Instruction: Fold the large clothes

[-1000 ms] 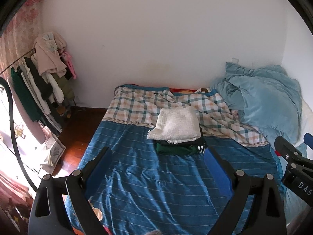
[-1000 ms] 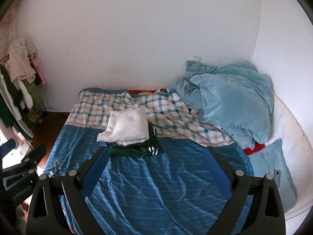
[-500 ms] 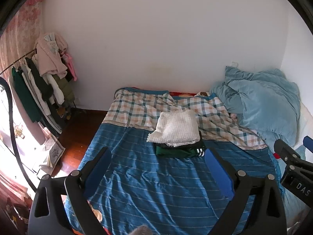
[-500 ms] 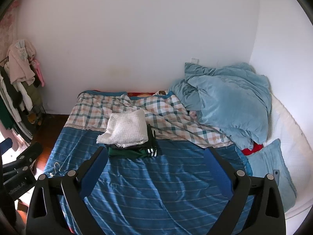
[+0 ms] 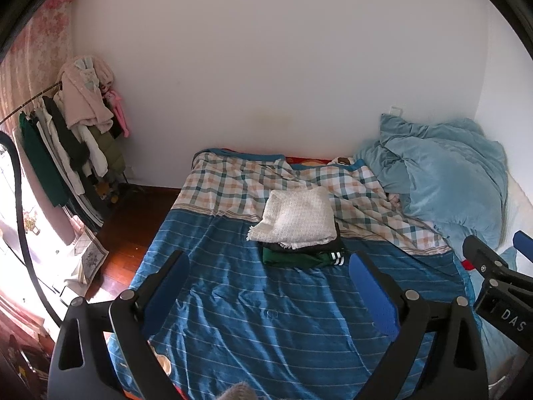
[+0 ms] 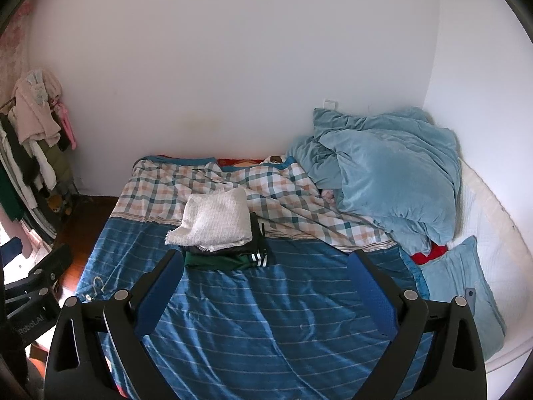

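Note:
A stack of folded clothes lies mid-bed: a white knit garment (image 5: 296, 217) (image 6: 213, 222) on top, dark items under it, and a green garment with white stripes (image 5: 301, 257) (image 6: 226, 260) at the bottom. My left gripper (image 5: 266, 263) is open and empty, held above the blue striped bedspread (image 5: 266, 316), well short of the stack. My right gripper (image 6: 265, 261) is open and empty, likewise above the bedspread (image 6: 283, 316). Each gripper shows at the edge of the other's view.
A plaid sheet (image 5: 240, 180) covers the far half of the bed. A crumpled light-blue duvet (image 6: 389, 170) and a blue pillow (image 6: 459, 283) lie at the right. A rack of hanging clothes (image 5: 73, 133) stands by the left wall over wooden floor (image 5: 130, 226).
Both grippers have drawn back and tilted up slightly, so the bed and stack sit a little lower and farther in view. The clothes have not moved.

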{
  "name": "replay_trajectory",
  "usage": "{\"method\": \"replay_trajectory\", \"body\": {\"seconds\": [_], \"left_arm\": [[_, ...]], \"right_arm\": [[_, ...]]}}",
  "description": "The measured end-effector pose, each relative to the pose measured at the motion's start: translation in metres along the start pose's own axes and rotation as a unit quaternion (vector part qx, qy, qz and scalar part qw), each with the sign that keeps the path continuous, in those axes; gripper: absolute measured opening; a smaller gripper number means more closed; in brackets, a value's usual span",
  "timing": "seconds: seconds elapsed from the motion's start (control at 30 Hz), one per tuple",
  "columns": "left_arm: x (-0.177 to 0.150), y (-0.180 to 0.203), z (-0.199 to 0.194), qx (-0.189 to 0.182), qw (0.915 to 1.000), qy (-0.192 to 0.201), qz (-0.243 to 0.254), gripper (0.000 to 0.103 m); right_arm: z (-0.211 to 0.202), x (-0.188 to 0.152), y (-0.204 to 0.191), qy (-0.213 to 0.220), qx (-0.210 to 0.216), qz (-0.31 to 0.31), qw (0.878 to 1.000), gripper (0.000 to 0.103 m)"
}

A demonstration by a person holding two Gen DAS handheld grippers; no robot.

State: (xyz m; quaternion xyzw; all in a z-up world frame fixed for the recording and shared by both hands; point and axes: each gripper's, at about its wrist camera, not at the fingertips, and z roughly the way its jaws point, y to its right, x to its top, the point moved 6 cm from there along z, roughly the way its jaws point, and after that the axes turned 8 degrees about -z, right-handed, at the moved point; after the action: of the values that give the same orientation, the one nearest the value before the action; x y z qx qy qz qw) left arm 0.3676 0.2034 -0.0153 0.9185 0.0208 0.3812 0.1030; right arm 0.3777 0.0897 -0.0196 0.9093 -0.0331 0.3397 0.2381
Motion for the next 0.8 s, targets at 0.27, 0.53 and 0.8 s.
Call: {"method": "replay_trajectory", "body": {"seconds": [0.27,0.53,0.8], "left_arm": [[-0.003,0.002,-0.004,0.000,1.0000,-0.004,0.001,0.099],[-0.005,0.002,-0.009,0.002,1.0000,0.000,-0.001,0.100],[-0.006,0.001,-0.014,0.003,1.0000,0.001,0.004,0.100]], "right_arm": [[-0.006,-0.003,0.002,-0.001,0.000,0.002,1.000,0.100],[-0.010,-0.009,0.003,0.000,-0.001,0.005,1.000,0.101],[-0.011,-0.012,0.003,0.001,0.001,0.006,1.000,0.101]]}}
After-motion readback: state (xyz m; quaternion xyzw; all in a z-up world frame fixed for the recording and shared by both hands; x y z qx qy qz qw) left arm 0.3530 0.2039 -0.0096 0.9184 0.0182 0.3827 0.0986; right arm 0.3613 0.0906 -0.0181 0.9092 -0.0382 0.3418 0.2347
